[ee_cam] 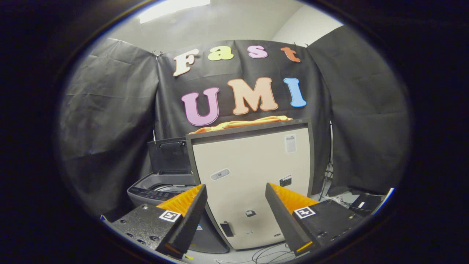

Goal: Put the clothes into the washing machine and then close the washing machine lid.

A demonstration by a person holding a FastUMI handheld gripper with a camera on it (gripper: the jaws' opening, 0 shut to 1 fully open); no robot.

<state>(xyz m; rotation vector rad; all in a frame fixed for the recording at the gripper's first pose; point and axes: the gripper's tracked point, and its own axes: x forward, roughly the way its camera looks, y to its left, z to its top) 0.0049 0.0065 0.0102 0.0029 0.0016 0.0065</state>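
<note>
Gaping wide on nothing, the gripper [236, 190] faces a white cabinet [253, 183]; orange clothes [243, 124] lie on top, washing machine [161, 187] lid [169, 156] raised.

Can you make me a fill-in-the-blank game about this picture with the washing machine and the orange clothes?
1. The orange clothes lie on ____ of the beige cabinet.
2. The washing machine has its lid standing ____.
3. The gripper holds nothing; its fingers are ____.
4. The washing machine stands ____ the cabinet, not on it.

Missing words: top; open; open; beside
</note>
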